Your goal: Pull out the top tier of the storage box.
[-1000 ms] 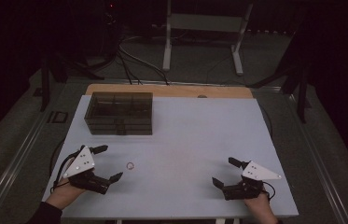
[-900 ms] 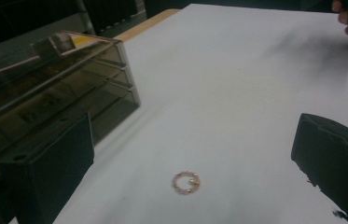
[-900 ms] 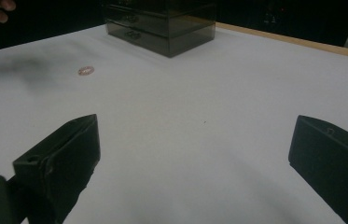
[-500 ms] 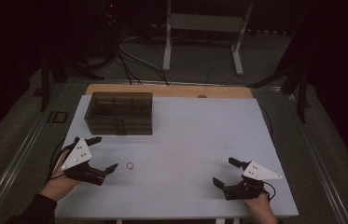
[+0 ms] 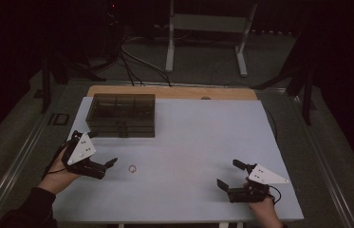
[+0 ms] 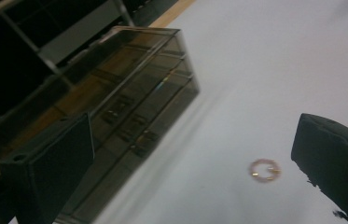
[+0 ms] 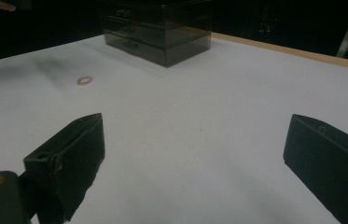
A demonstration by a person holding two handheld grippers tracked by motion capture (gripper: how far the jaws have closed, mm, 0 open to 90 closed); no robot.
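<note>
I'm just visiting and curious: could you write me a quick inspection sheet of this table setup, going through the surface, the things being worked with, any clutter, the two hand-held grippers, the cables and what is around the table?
Surface: pale table top, bare apart from the items below; wooden strip along its far edge.
Job's things: small ring lying flat near the left gripper, touching nothing; dark see-through drawer box at far left, drawers appear shut.
Clutter: nothing seen.
Grippers: left gripper open, tilted, aimed at the ring; right gripper open wide, low over the near right of the table, holding nothing.
Cables: a cable trails from the left gripper; more cables on the floor behind.
Surroundings: dark room, white metal stand beyond the table.
</note>
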